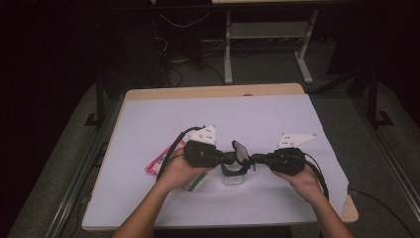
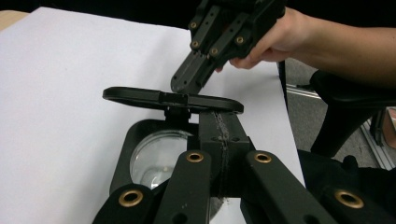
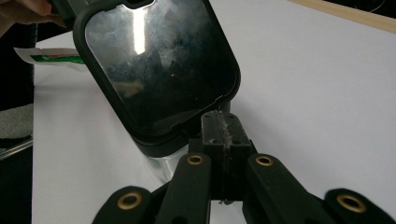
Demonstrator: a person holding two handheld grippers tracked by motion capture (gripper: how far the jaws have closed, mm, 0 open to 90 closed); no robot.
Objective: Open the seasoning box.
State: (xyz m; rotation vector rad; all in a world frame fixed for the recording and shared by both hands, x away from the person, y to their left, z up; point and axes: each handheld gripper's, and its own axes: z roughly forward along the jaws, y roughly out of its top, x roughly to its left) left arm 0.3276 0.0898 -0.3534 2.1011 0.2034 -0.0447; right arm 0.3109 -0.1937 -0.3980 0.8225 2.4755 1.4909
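Note:
A small clear container [image 1: 233,177] with a black rim stands on the white sheet, its hinged black lid [image 1: 241,151] swung up. My left gripper [image 1: 227,158] comes in from the left, its jaws shut on the container's black rim [image 2: 122,156] beside the hinge. In the left gripper view the lid [image 2: 140,94] shows edge-on above the clear inside [image 2: 154,161]. My right gripper [image 1: 255,159] comes in from the right, its jaws shut on the lid's free edge. The lid's shiny inner face [image 3: 159,65] tilts above the right gripper [image 3: 220,122], with the clear body [image 3: 161,163] below it.
A flat pouch with pink and green print [image 1: 159,166] lies under the left hand; its green end [image 3: 51,58] sits behind the lid. The white sheet [image 1: 148,114] covers a wooden table. Desk legs and cables stand on the floor beyond the far edge.

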